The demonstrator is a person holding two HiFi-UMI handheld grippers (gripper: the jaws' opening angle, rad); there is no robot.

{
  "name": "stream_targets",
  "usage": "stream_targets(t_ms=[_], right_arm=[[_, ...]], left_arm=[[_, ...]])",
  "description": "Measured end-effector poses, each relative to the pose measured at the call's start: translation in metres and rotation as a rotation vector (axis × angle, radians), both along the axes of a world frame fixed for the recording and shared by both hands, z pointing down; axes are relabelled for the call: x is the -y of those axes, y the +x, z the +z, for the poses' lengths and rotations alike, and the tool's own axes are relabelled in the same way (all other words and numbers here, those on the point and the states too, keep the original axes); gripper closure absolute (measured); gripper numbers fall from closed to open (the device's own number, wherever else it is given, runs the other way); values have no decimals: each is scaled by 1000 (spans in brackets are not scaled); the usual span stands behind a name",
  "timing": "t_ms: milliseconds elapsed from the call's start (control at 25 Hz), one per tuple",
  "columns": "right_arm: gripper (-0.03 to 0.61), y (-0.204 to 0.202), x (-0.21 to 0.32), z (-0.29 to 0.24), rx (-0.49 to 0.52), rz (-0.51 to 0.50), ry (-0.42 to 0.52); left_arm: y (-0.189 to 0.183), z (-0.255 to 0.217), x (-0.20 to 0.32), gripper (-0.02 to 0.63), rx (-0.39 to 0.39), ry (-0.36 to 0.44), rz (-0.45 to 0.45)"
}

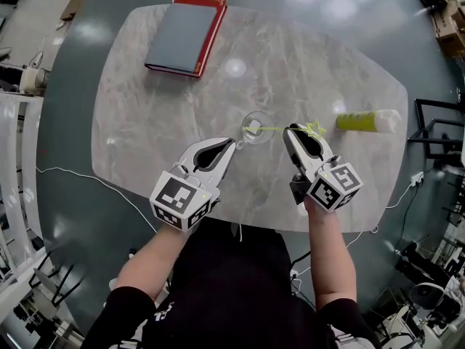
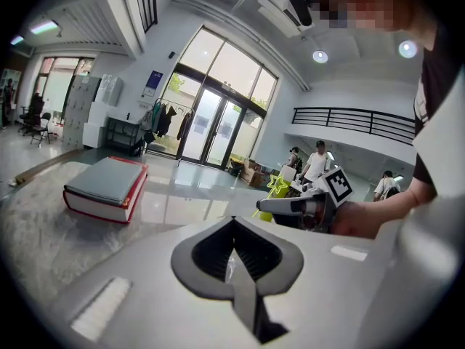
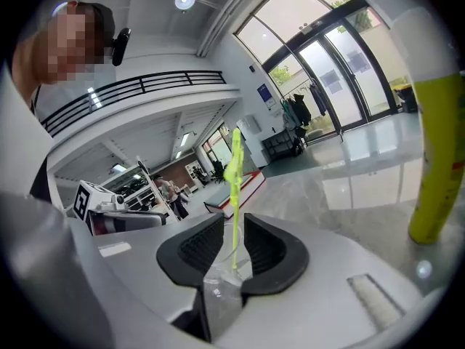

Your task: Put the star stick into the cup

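A clear cup (image 1: pixel 259 118) stands mid-table. The yellow-green star stick (image 1: pixel 280 129) leans out of it, lower end inside, star to the right. My left gripper (image 1: pixel 232 144) reaches the cup's near-left rim; in the left gripper view its jaws (image 2: pixel 232 257) are closed with a sliver of clear plastic between them. My right gripper (image 1: pixel 289 131) is at the stick's upper part. In the right gripper view the stick (image 3: pixel 234 195) rises between the parted jaws of the gripper (image 3: pixel 234 242), a gap on each side, with the cup (image 3: pixel 218 286) below.
A red book with a grey cover (image 1: pixel 185 35) lies at the table's far left. A yellow-green bottle with a white cap (image 1: pixel 367 121) stands to the right of the grippers. The table's near edge (image 1: pixel 240 220) is close under both hands.
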State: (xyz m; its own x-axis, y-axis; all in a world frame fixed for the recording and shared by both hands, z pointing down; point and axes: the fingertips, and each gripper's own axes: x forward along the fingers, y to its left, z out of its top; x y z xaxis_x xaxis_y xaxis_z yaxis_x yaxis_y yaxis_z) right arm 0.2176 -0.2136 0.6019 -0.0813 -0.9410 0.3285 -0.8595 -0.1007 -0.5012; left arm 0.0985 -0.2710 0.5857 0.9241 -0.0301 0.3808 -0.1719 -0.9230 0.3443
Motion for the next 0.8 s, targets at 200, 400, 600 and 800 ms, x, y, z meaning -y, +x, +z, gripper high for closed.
stream_targets(t_ms=[200, 400, 600, 800], right_arm=[[402, -1, -5, 2, 61, 24, -10], [360, 0, -9, 7, 123, 58, -18], [339, -1, -19, 0, 126, 86, -21], [341, 1, -29, -16, 109, 109, -11]], left_arm=[[-4, -9, -3, 611, -2, 2, 9], [-7, -15, -2, 611, -4, 6, 11], [-12, -26, 5, 611, -13, 18, -2], [-19, -42, 12, 611, -30, 45, -7]])
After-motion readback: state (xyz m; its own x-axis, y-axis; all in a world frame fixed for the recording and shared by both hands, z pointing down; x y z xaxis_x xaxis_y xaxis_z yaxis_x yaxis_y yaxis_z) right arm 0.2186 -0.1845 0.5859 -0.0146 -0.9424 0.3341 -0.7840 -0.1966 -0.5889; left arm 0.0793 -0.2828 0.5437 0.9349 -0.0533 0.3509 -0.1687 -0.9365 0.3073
